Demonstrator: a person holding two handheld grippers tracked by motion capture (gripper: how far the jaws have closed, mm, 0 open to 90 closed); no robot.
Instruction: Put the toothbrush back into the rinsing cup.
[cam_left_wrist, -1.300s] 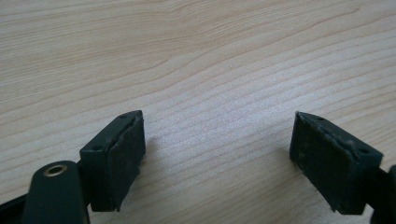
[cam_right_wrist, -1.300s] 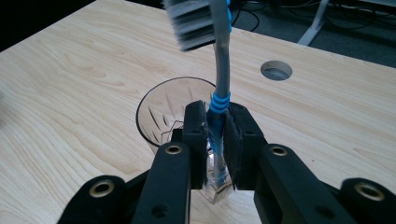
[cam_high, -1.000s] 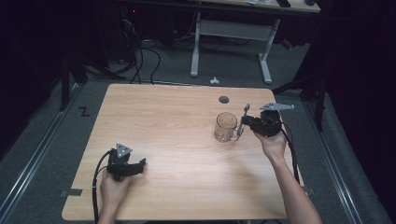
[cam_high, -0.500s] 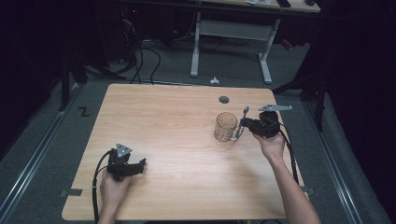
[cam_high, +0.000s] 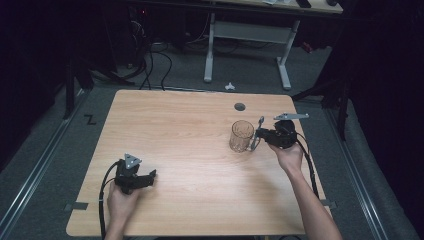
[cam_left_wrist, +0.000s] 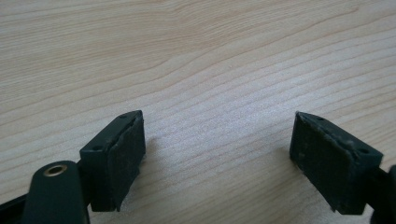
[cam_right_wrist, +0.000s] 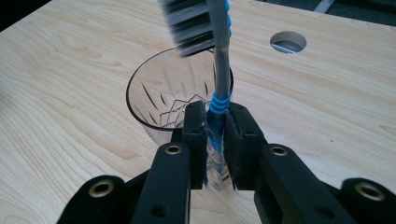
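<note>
A clear cut-glass tumbler (cam_high: 241, 135) (cam_right_wrist: 163, 100) stands upright on the wooden table (cam_high: 190, 130), right of centre. My right gripper (cam_high: 260, 135) (cam_right_wrist: 215, 140) is just to its right, shut on a grey and blue toothbrush (cam_right_wrist: 218, 88) (cam_high: 258, 131). The brush stands nearly upright beside the glass, with its bristled head (cam_right_wrist: 191, 28) above the rim. My left gripper (cam_high: 149, 176) (cam_left_wrist: 217, 149) rests low over the table near the front left, open, with bare wood between its pads (cam_left_wrist: 126, 154).
A round cable hole (cam_high: 240, 106) (cam_right_wrist: 288, 42) lies in the table behind the glass. Beyond the far edge stand a white desk frame (cam_high: 245, 35) and loose cables on the dark floor. A cable trails from each gripper toward the front edge.
My right gripper with the toothbrush has shifted only slightly beside the glass. The left hand has not moved.
</note>
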